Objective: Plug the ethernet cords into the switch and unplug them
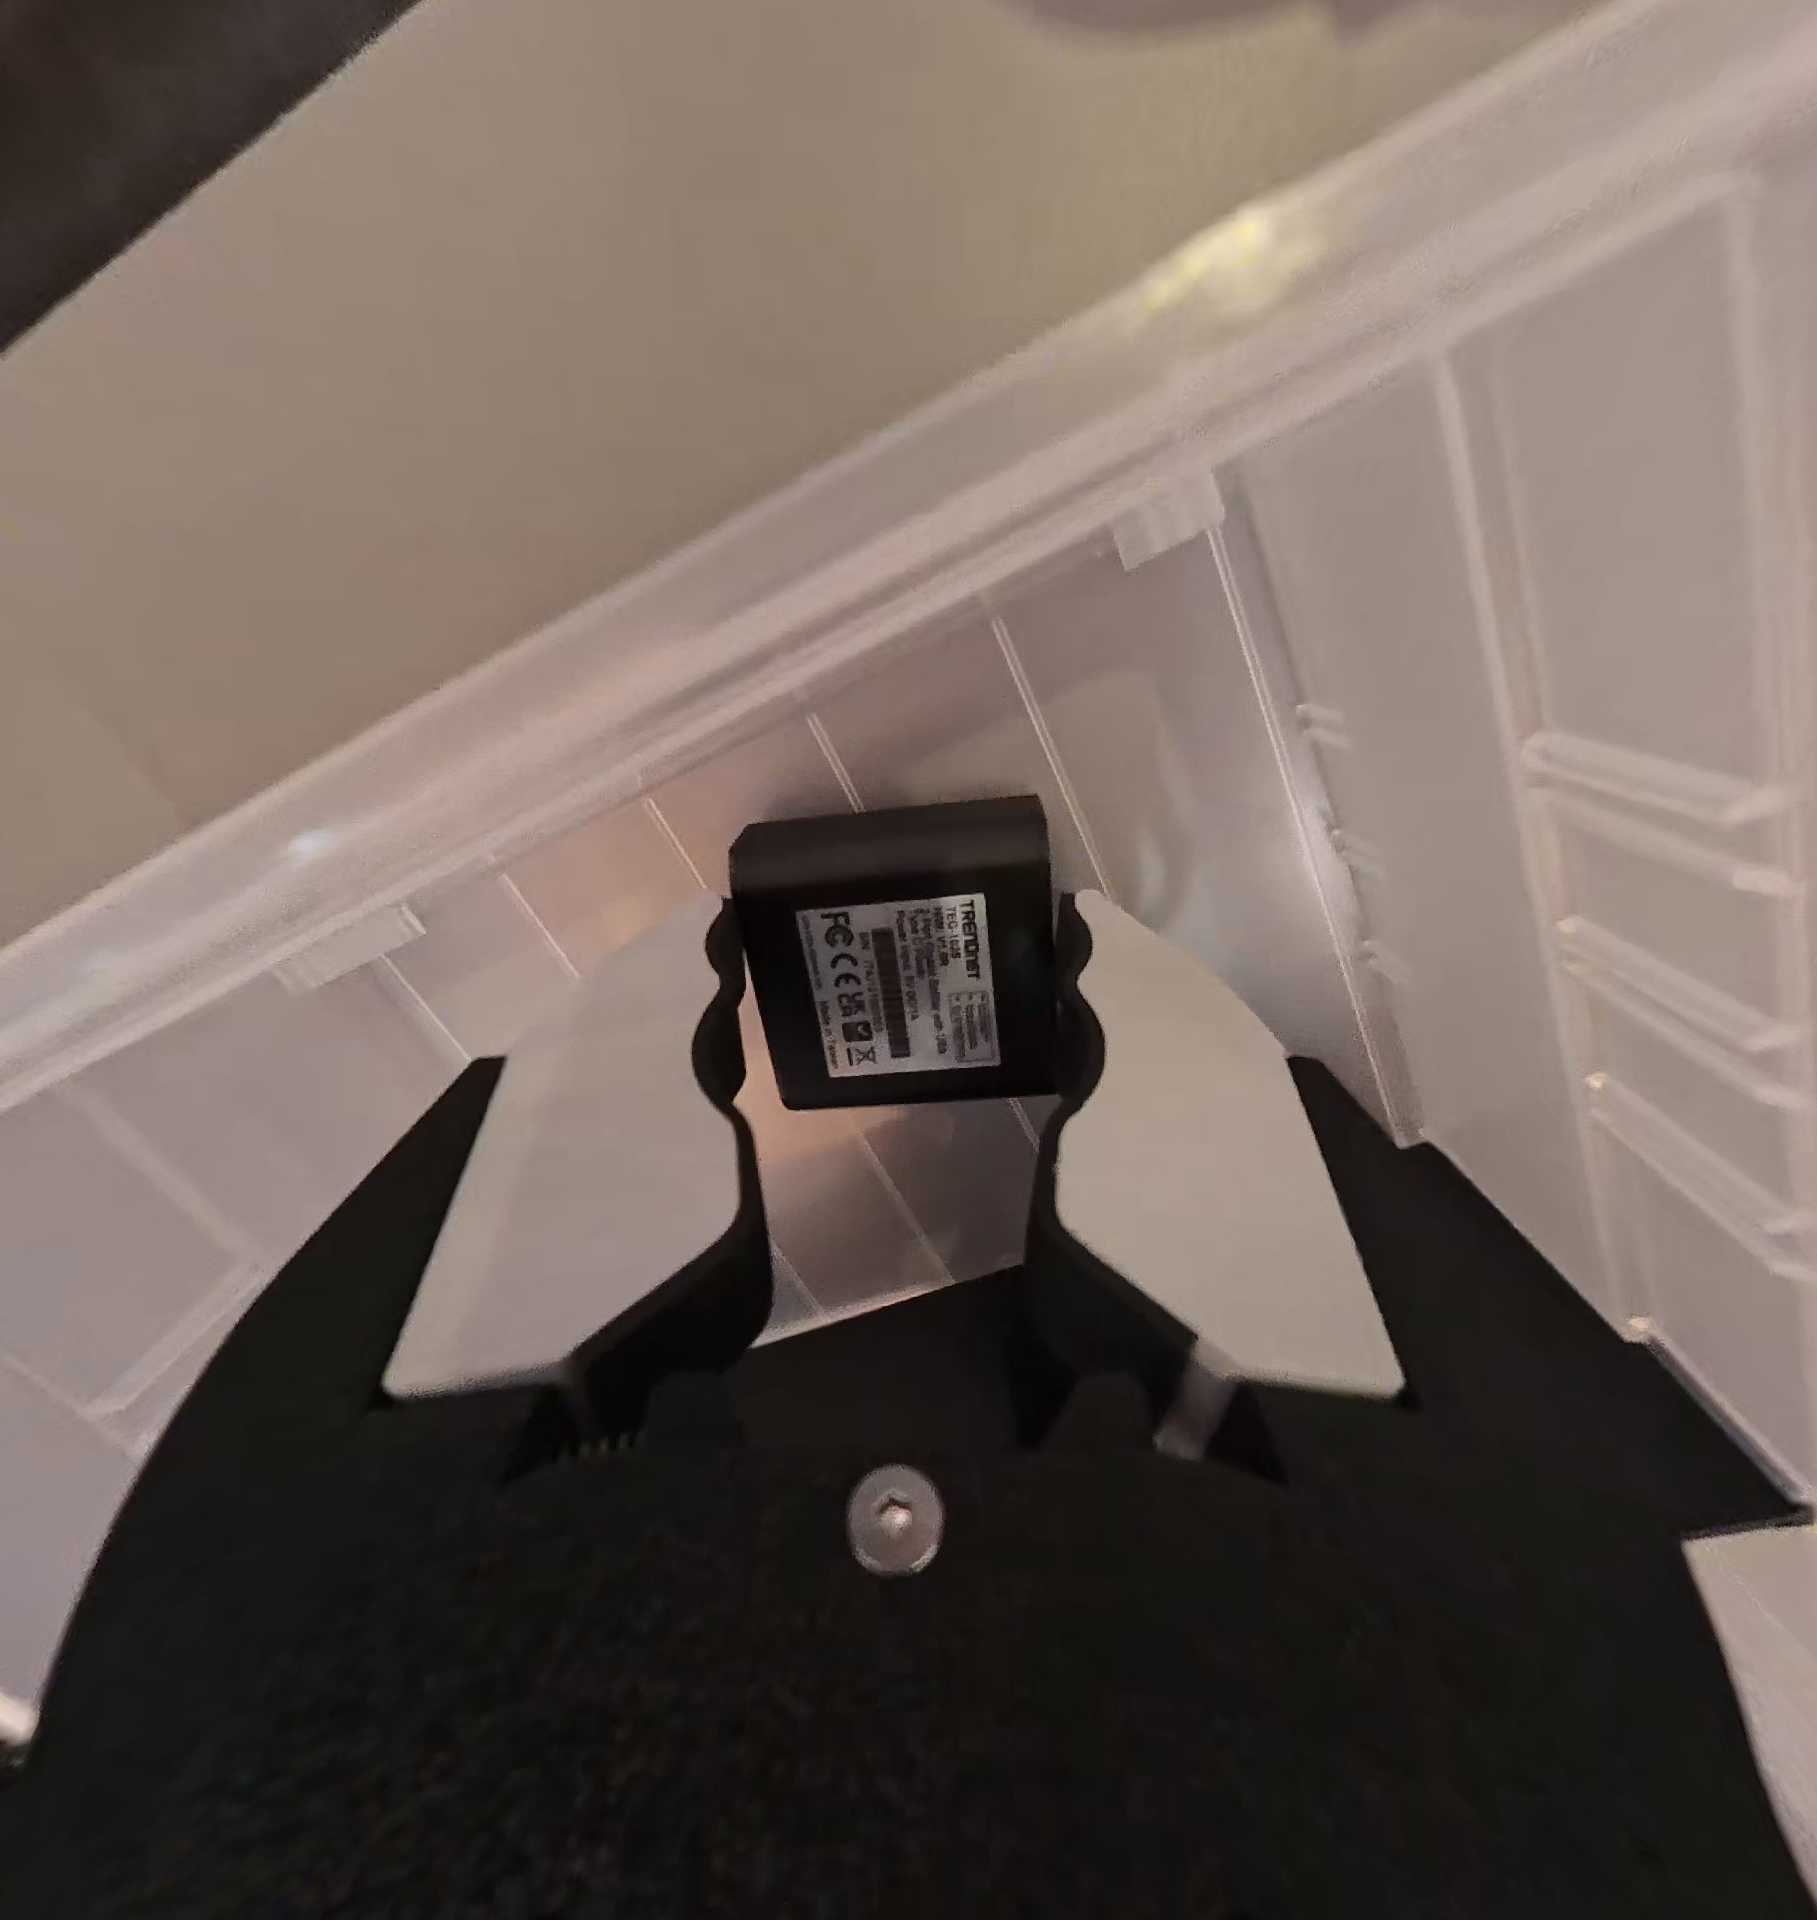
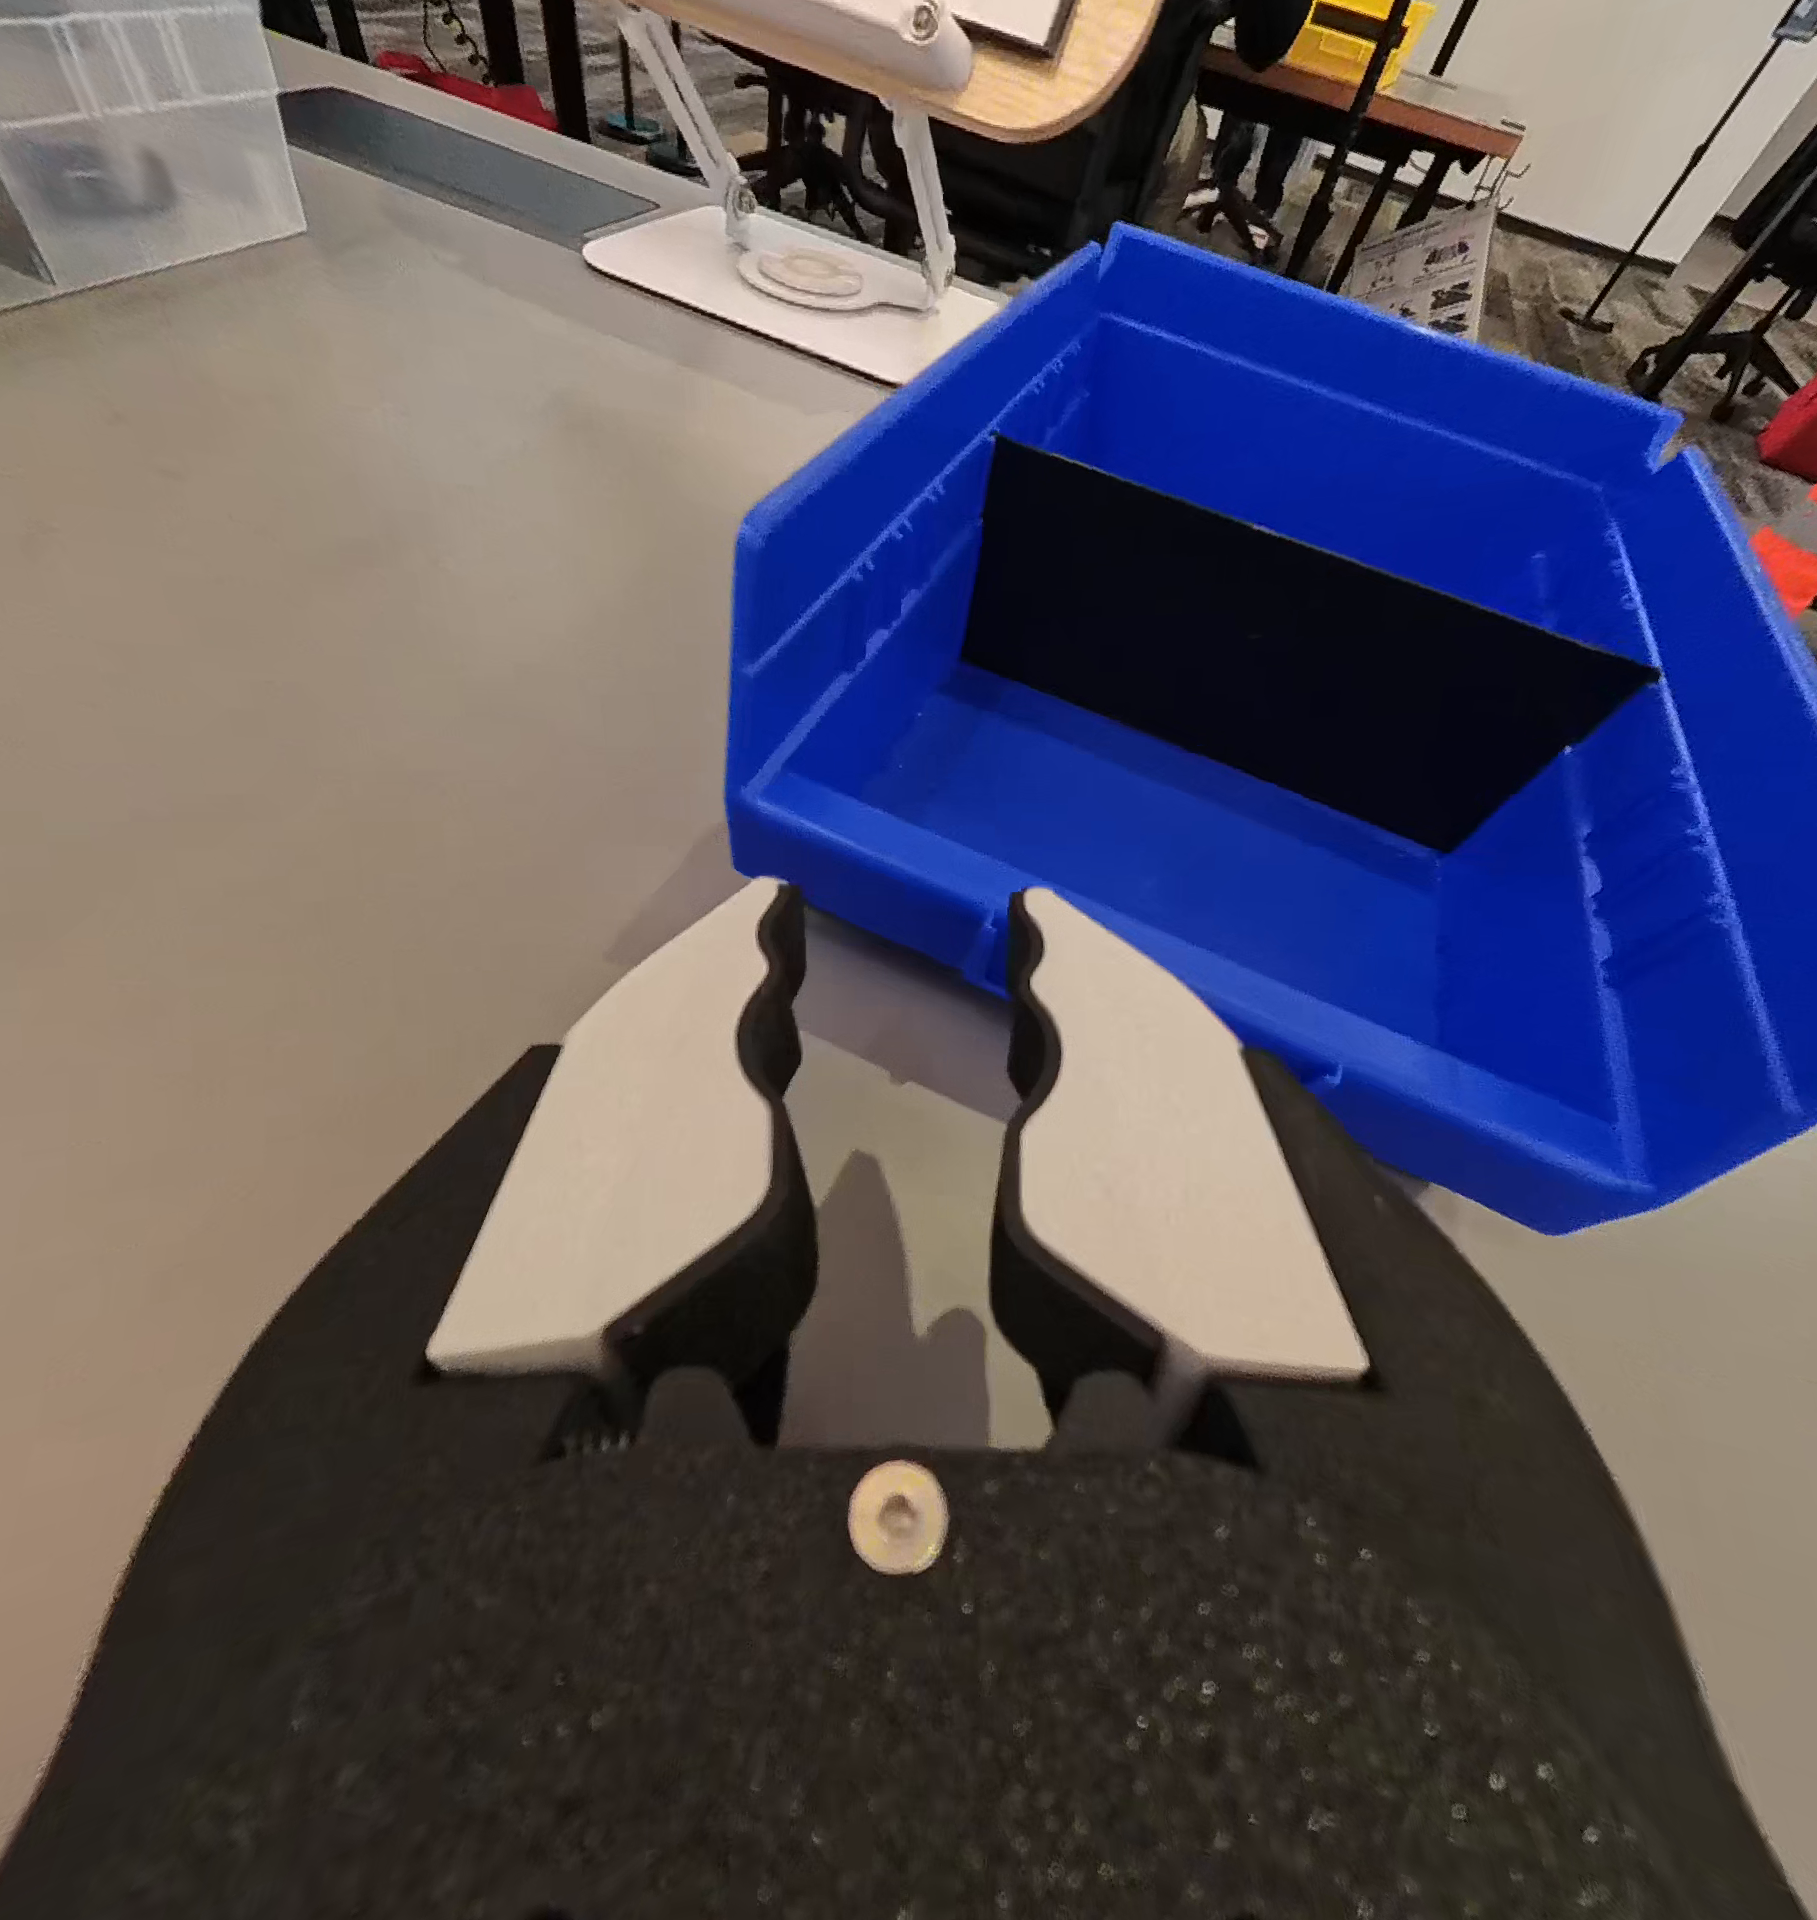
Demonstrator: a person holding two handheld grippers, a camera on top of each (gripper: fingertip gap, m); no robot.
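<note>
My left gripper (image 1: 899,914) is shut on a small black switch (image 1: 899,966). Both black pads press on its left and right sides. The switch's face with a white label is turned to the camera, and its ports are hidden. It is held in front of the ribbed wall of a clear plastic box (image 1: 987,582). My right gripper (image 2: 899,904) is open and empty, a little above the grey table (image 2: 312,623), its fingertips just before the front lip of a blue bin (image 2: 1143,935). No ethernet cord shows in either view.
The blue bin has a black divider (image 2: 1278,644) across its middle. The clear plastic box (image 2: 125,156) stands at the table's far left with dark shapes inside. A white stand base (image 2: 779,281) sits at the table's far edge. Chairs and desks are beyond. The grippers' ends are close to 60 centimetres from one another.
</note>
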